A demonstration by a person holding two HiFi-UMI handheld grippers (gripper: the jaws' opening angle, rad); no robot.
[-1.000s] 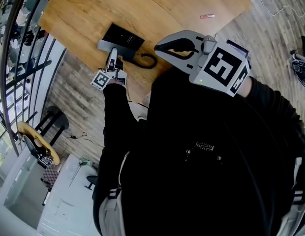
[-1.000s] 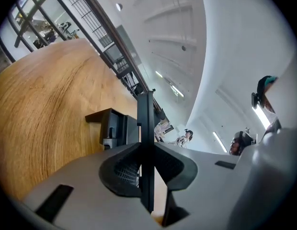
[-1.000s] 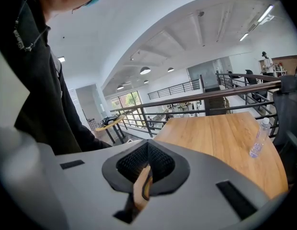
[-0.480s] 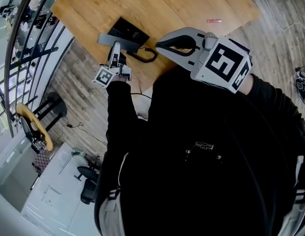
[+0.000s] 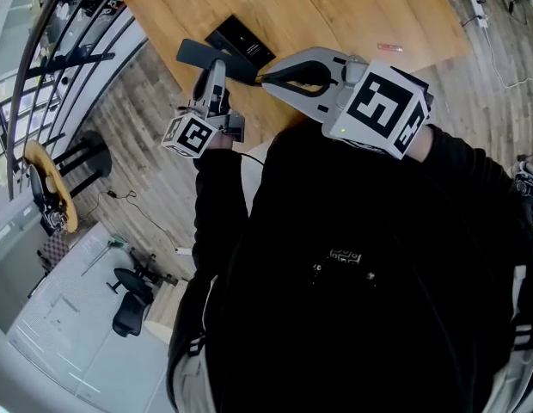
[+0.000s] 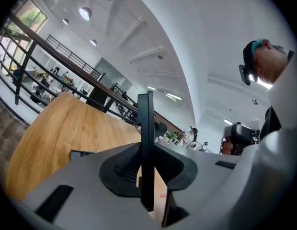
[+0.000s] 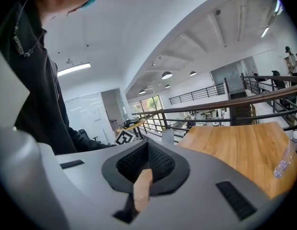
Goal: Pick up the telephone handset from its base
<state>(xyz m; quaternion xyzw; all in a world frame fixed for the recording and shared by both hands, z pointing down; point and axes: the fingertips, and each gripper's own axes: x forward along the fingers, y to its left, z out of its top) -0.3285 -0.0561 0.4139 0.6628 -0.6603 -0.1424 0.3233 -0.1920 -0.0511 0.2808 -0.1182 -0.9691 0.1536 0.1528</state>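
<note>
I am gripping the telephone handset (image 5: 196, 53) in the left claw (image 5: 216, 67). Its jaws are closing on the handset from both sides and standing only as far apart as the handset's thin edge. In the left gripper view the handset is running as a dark, narrow bar straight up between the 2 black pads. Its top is sticking out well past the claw tips against the bright ceiling, and its lower end is sitting deep in the jaws.

In the head view the handset is lying crosswise at the claw's far tip, with most of its length reaching out to the left of the claw. It is hanging clear of the base (image 5: 241, 38) and not resting on it. The base is sitting flat on the wooden surface (image 5: 335, 7), just to the right of the handset and slightly farther away, near the surface's left edge. The handset is hanging over that edge, with the plank floor (image 5: 155, 93) showing beyond it.

I am keeping the right claw (image 5: 266, 79) near the base on its right side, close to the left claw but not touching the handset. Its jaws are sitting together with nothing between them. In the right gripper view only a thin sliver of the wooden surface is showing through the slit between the pads.

A small red item (image 5: 389, 47) is lying on the surface well to the right, apart from both claws.
</note>
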